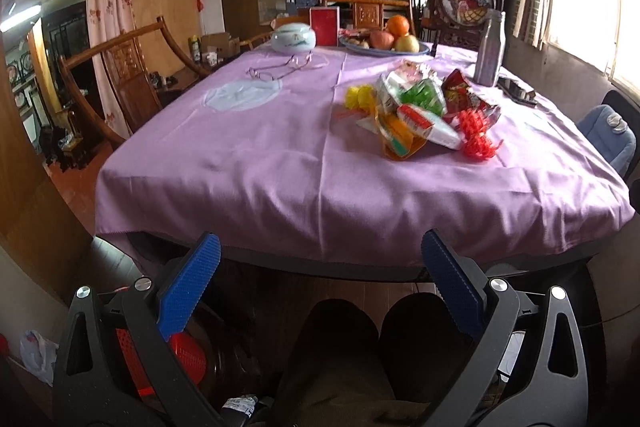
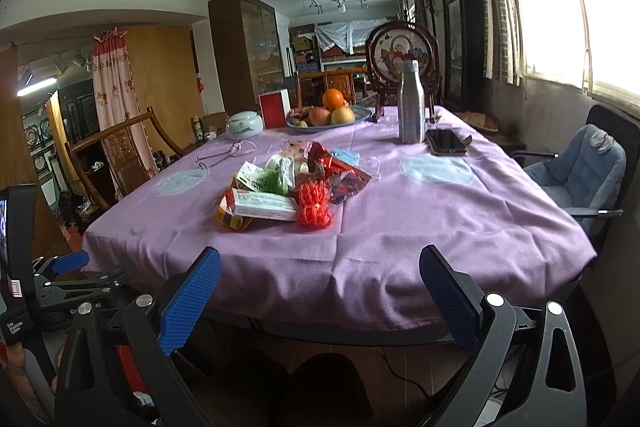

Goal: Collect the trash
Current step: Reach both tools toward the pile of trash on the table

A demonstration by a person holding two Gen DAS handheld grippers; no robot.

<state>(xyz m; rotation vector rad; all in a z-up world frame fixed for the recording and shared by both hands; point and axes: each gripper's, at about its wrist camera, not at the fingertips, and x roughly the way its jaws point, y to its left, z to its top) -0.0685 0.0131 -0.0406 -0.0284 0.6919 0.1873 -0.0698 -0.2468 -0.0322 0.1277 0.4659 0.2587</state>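
Both claws, left claw [image 1: 320, 263] and right claw [image 2: 320, 267], hang released short of the purple-clothed surface [image 2: 400, 227]. Beyond its near edge I see the heap of crinkly wrappers and cartons [image 2: 280, 191], probably light and slippery; I'd pinch the flat white-and-red carton [image 2: 266, 207] by its edge.

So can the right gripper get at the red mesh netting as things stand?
Probably yes: the right gripper is open at the table edge, and the red mesh netting lies on the pile's near side with only bare tablecloth between.

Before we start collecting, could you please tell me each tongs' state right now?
Left tongs: open, holding nothing.
Right tongs: open, holding nothing.
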